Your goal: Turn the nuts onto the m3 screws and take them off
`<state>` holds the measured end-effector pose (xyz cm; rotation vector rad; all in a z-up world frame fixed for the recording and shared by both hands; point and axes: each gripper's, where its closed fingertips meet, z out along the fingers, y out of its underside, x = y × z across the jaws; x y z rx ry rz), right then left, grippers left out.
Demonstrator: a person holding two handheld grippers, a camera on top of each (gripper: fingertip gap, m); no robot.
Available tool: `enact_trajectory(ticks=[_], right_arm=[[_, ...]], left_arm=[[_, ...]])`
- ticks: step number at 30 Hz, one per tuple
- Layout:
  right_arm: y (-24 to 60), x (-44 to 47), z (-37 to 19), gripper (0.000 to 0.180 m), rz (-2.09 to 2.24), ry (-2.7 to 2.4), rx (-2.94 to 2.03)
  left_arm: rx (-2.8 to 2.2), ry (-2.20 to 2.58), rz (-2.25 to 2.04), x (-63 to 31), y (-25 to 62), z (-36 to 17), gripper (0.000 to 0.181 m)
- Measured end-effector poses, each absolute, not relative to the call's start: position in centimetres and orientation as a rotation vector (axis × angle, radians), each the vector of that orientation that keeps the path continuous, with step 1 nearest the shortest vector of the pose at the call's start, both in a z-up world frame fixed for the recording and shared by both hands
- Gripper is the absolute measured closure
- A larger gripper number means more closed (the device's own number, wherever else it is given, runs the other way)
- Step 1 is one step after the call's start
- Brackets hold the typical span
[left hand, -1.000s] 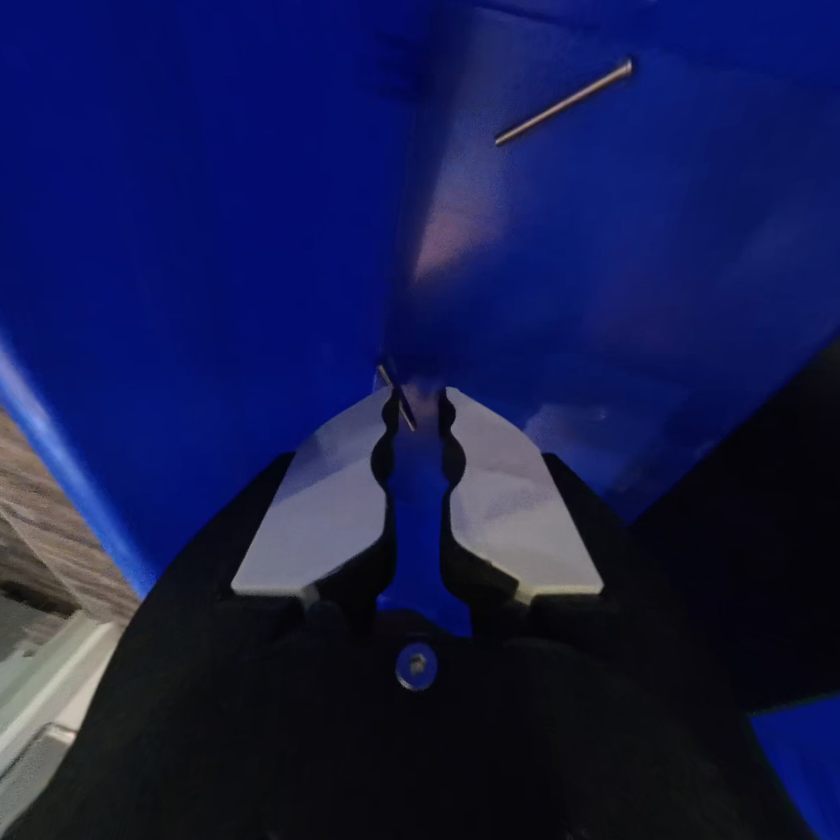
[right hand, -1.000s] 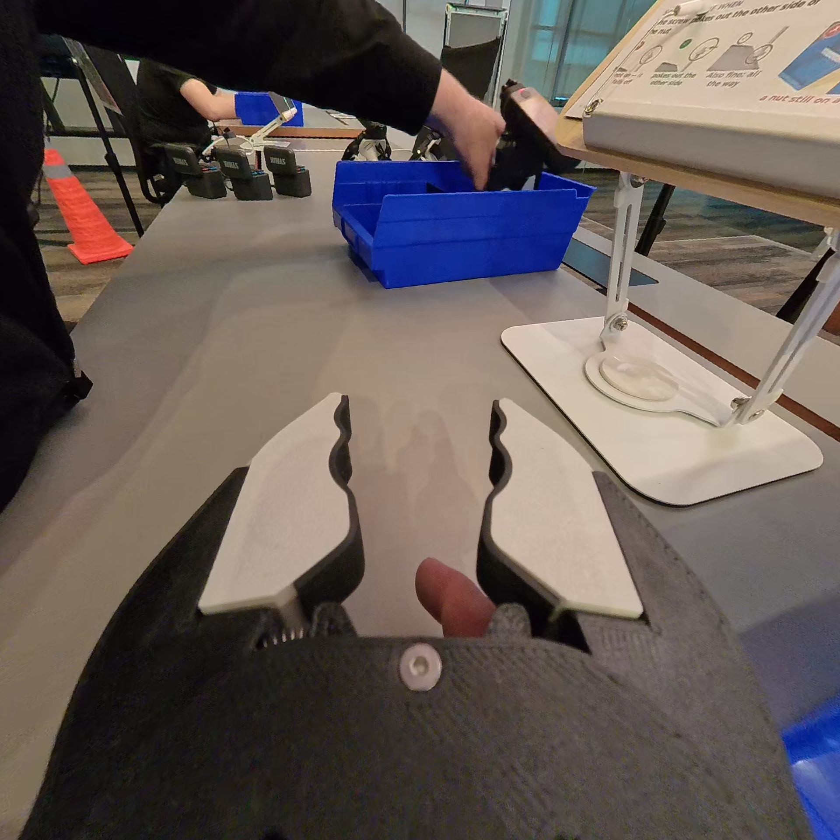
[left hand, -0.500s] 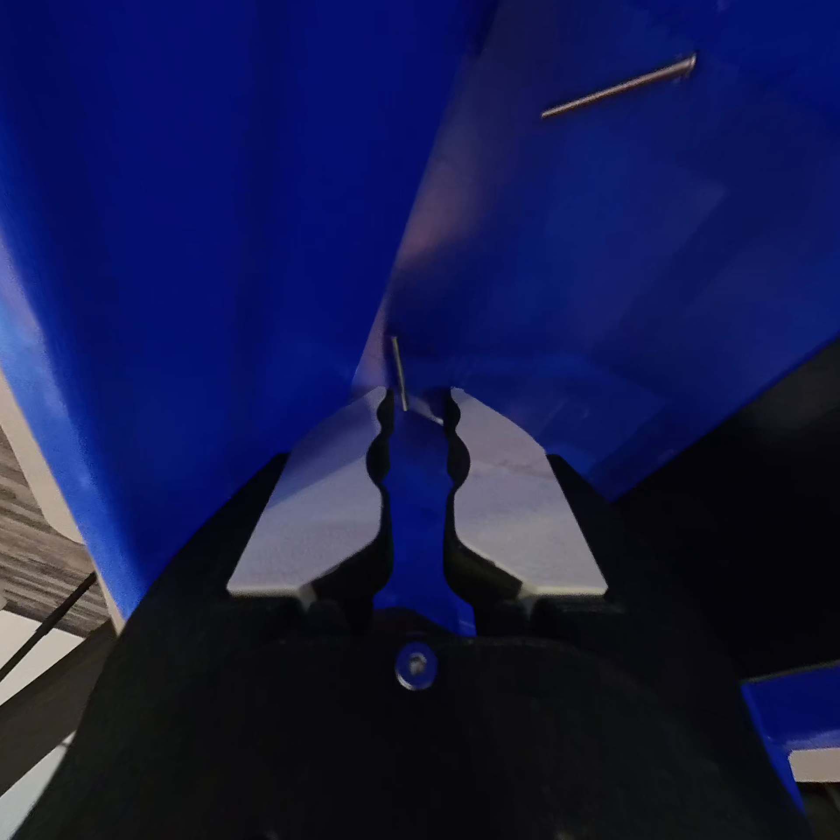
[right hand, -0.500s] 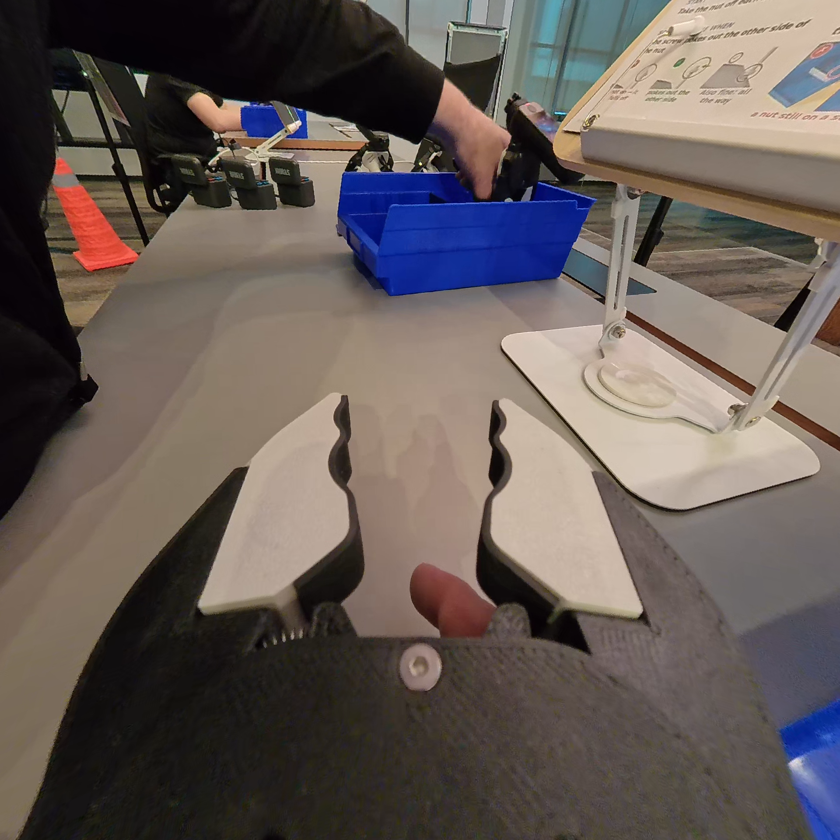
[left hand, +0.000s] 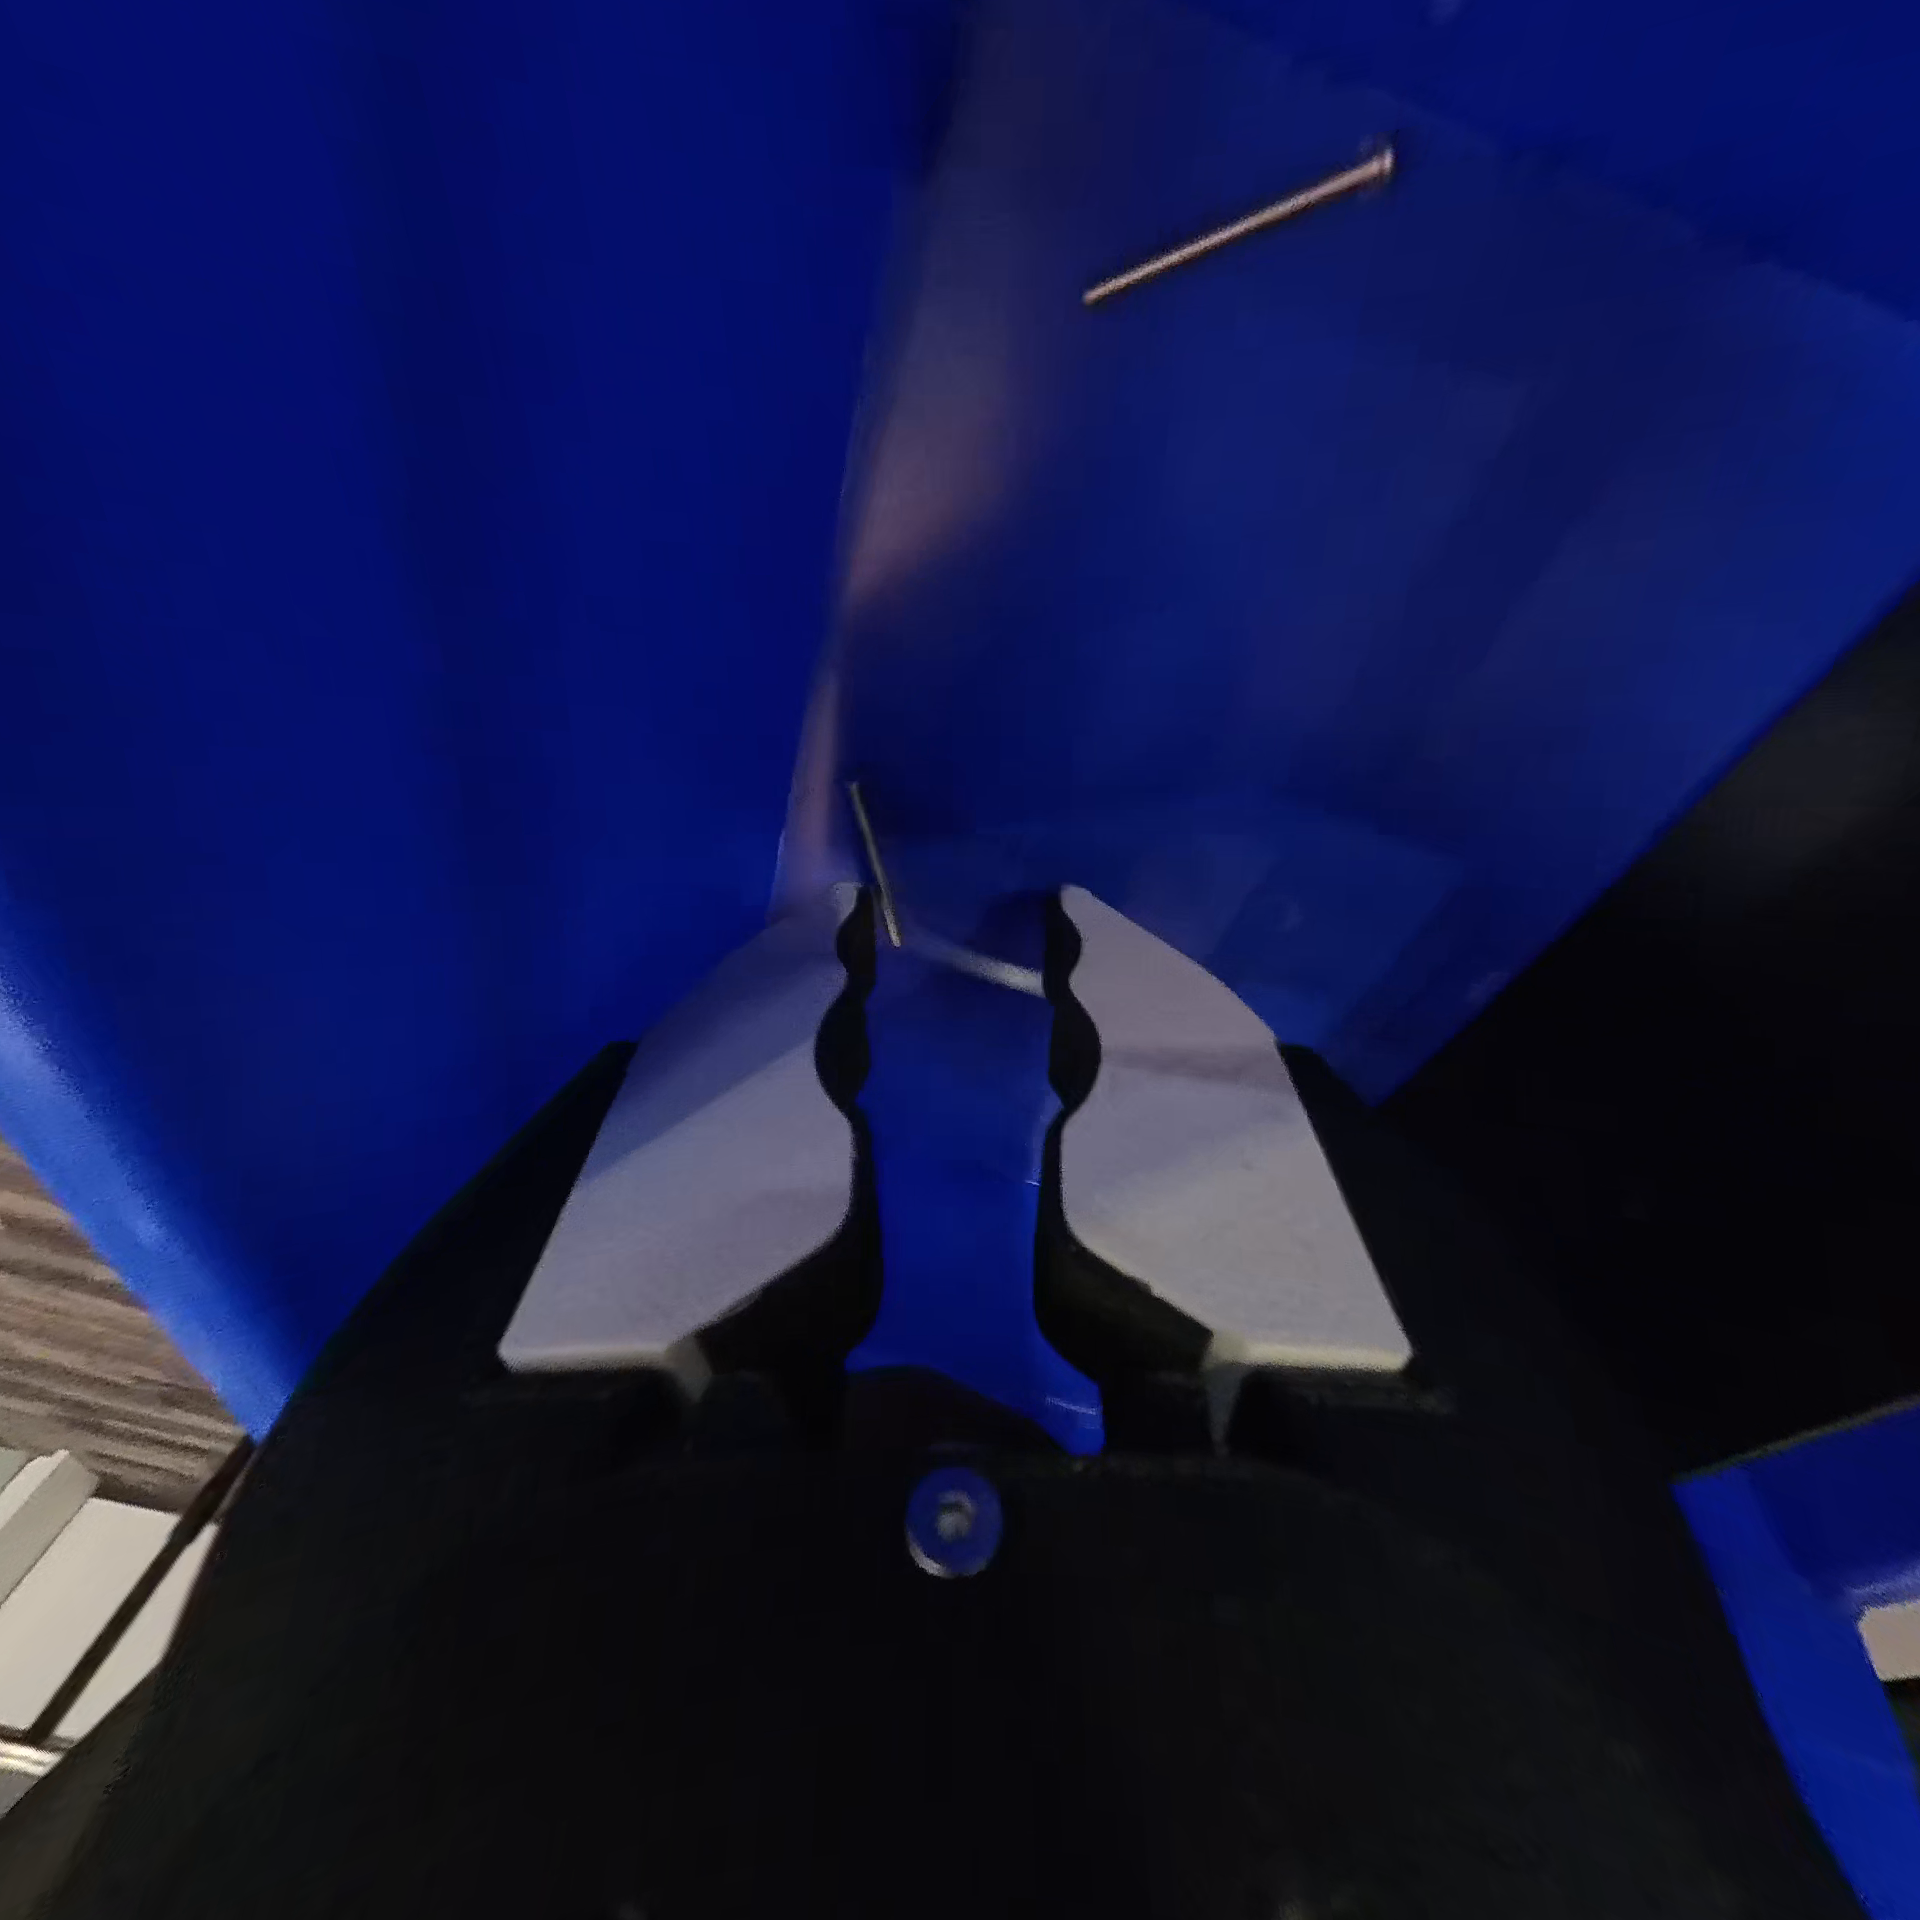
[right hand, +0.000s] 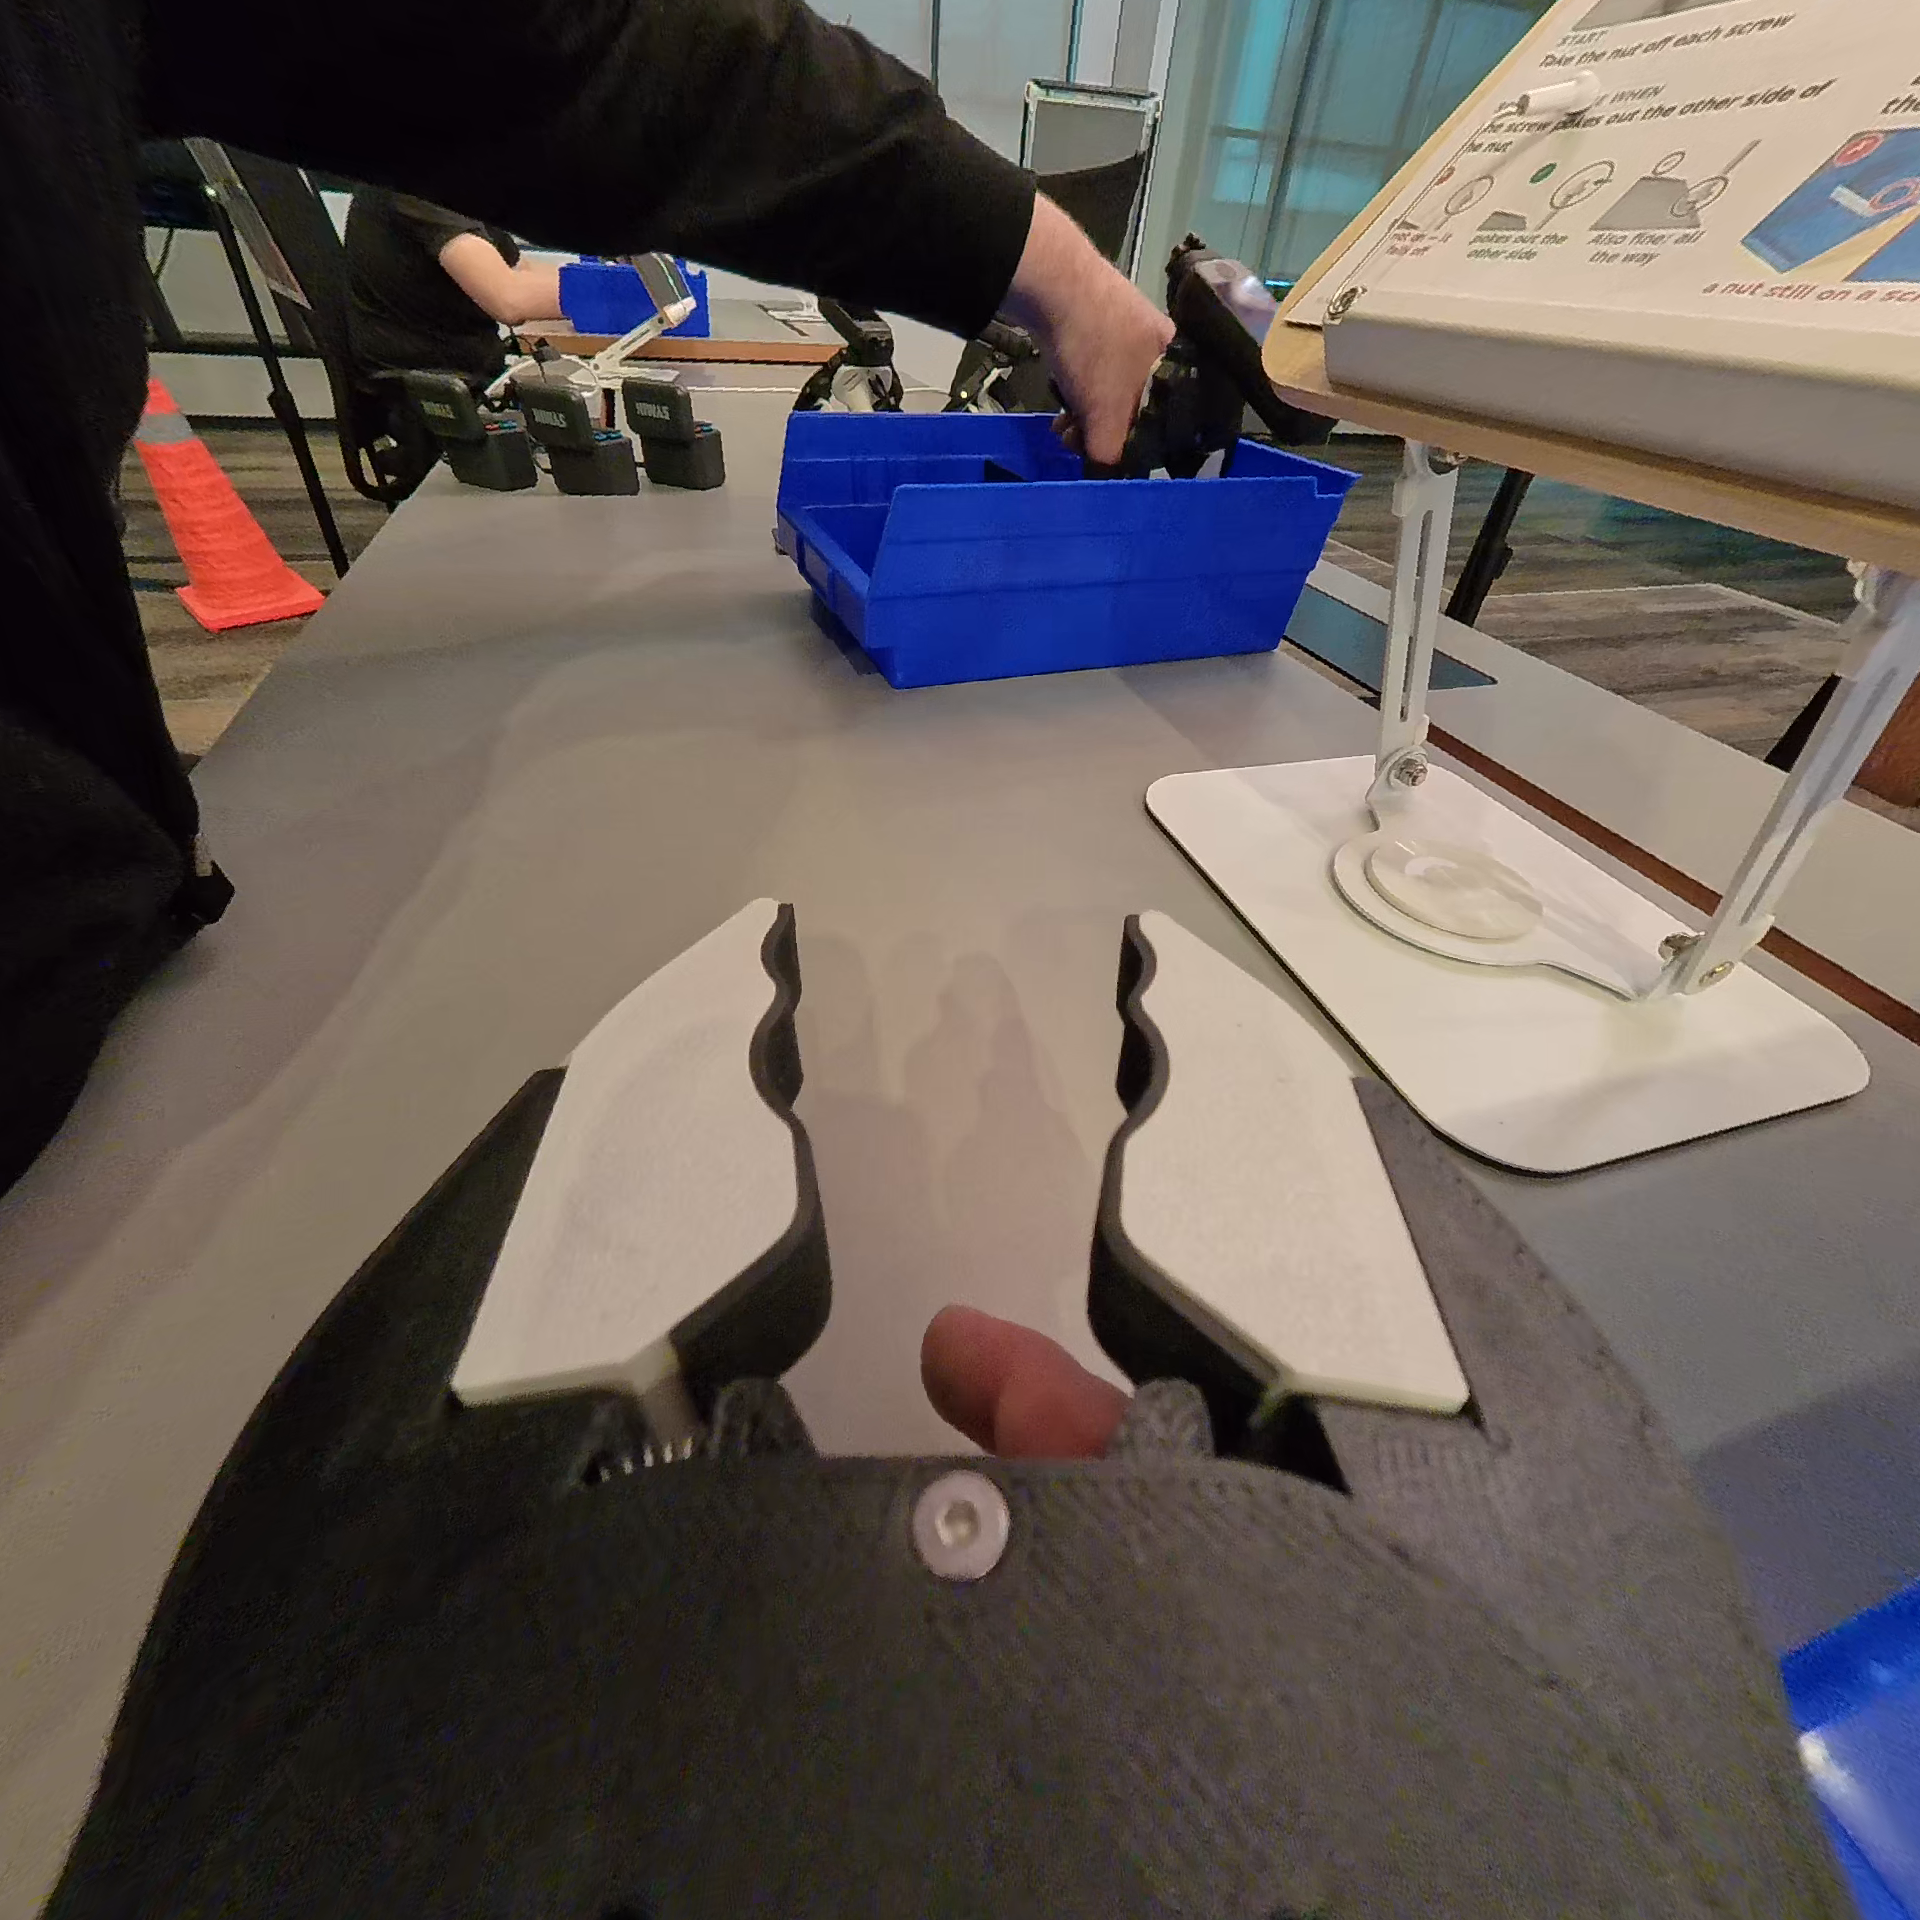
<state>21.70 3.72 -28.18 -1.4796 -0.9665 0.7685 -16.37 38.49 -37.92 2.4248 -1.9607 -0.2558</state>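
Note:
My left gripper [left hand: 951,914] is down inside a blue bin [left hand: 416,520], with its jaws a narrow gap apart. A short thin screw [left hand: 873,862] stands tilted just at the left fingertip, and I cannot tell whether it touches the pad. A thin shiny piece [left hand: 987,968] lies between the tips. A long screw [left hand: 1236,223] lies farther off on the bin floor. No nut is visible. My right gripper [right hand: 956,925] is open and empty over the grey table [right hand: 623,831], well short of the same blue bin [right hand: 1060,592].
A person's black sleeve and hand [right hand: 1091,343] reach into the bin. A white stand [right hand: 1507,997] with a sloped instruction board [right hand: 1662,260] is at the right. Black battery packs [right hand: 561,436] sit at the table's far end, and an orange cone [right hand: 218,520] is on the floor at the left. My hands' fingertips stand some 55 cm from each other.
The left gripper's jaws have opened a little, and its view has swung inside the bin. The short screw now stands steeper by the left fingertip. The right gripper has barely moved.

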Motion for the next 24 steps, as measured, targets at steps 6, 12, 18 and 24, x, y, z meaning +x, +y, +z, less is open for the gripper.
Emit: enact_trajectory(ticks=[6, 12, 18, 24], right_arm=[[3.7, 21.7, -28.2, 0.12, 0.772, -0.968, -1.48], [3.7, 21.7, -28.1, 0.12, 0.769, -0.968, -1.475], [3.6, 21.7, -28.1, 0.12, 0.77, -0.967, -1.471], [3.6, 21.8, -28.0, 0.12, 0.773, -0.965, -1.467]], left_arm=[[2.43, -1.941, -0.19, -16.1, 37.8, -38.1, 0.161], [2.406, -1.939, -0.179, -16.2, 37.1, -37.2, 0.156], [2.477, -1.887, -0.257, -16.8, 38.3, -37.8, 0.139], [2.477, -1.912, -0.157, -15.9, 38.2, -38.0, 0.16]])
